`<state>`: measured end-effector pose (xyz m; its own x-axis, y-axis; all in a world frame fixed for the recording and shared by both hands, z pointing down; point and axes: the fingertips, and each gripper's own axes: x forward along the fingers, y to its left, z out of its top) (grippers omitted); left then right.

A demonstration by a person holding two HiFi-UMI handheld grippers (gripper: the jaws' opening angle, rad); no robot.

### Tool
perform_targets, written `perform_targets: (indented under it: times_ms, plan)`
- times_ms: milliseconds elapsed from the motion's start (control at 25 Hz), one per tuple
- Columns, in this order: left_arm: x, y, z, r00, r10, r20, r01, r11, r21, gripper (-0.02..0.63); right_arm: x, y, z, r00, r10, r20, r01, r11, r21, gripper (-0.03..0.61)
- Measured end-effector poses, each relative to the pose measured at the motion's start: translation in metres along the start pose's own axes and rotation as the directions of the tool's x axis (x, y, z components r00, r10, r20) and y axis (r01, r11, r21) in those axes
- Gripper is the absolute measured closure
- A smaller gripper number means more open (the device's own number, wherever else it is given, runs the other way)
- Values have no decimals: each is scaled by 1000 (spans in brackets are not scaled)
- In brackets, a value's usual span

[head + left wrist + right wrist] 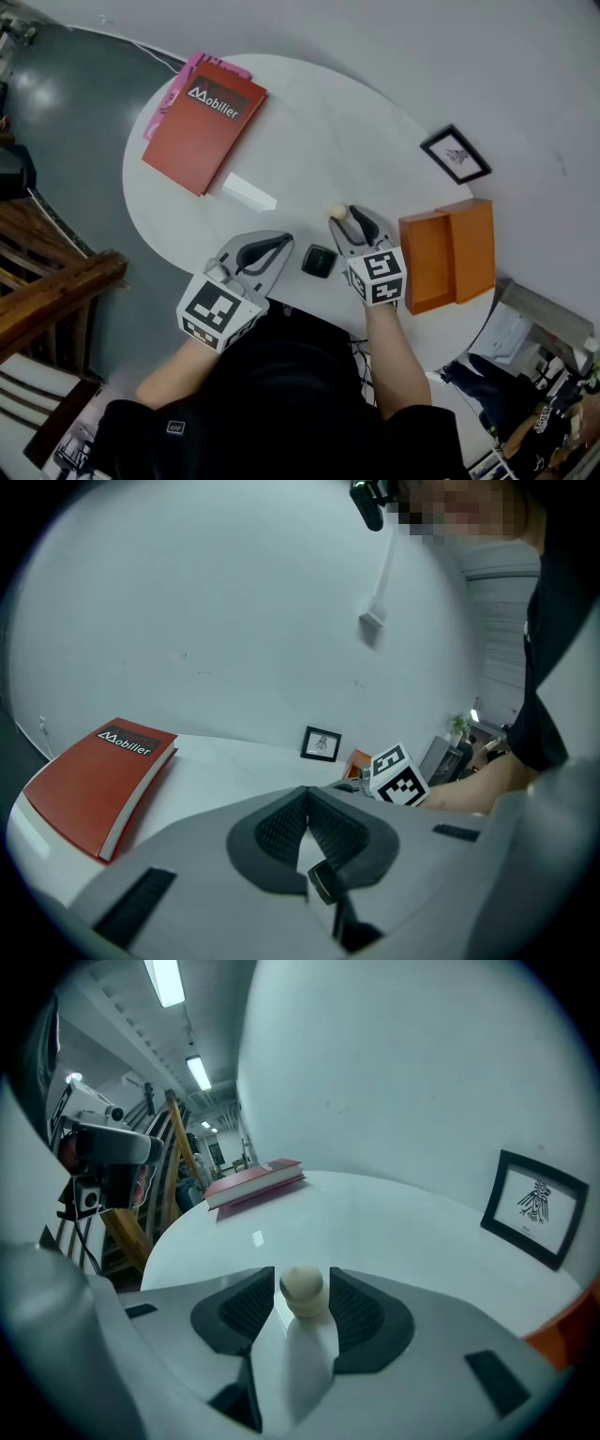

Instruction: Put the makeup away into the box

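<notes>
A small beige makeup sponge [337,213] stands on the white round table [309,131], just left of the open orange box [450,251]. My right gripper [346,218] is open around it: in the right gripper view the sponge [303,1288] sits between the two dark pads with thin gaps on both sides. A black square compact [319,261] lies on the table between the two grippers. My left gripper [281,247] rests near the table's front edge, left of the compact, with its fingertips [302,794] together and nothing seen between them.
A red book [204,128] on a pink one lies at the table's far left. A small white block [248,191] lies in front of it. A black-framed picture [456,153] lies beyond the orange box. Wooden stairs [47,281] and dark floor are on the left.
</notes>
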<state>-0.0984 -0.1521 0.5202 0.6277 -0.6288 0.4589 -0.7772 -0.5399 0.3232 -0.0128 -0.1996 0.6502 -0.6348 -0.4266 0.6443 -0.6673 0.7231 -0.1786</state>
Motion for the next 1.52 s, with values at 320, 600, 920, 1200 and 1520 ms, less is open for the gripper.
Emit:
perform_targets:
  times_ms: [320, 600, 920, 1200, 1520]
  plan:
    - [-10, -22, 39, 989, -127, 73, 122, 990, 69, 601, -39, 14, 30, 999, -26, 23, 27, 999, -27, 460]
    - [-8, -29, 75, 970, -215, 116, 197, 969, 150, 601, -131, -12, 58, 970, -191, 149, 179, 980, 91, 462]
    - [30, -58, 108, 963, -232, 137, 199, 955, 218, 601, -220, -56, 33, 931, -328, 160, 318, 944, 86, 462]
    - [53, -77, 124, 981, -120, 154, 87, 975, 206, 601, -241, -92, -12, 946, -294, 134, 287, 955, 71, 462]
    - [58, -108, 100, 994, -24, 105, 4, 982, 188, 601, -211, -111, -48, 978, -181, 108, 172, 981, 90, 462]
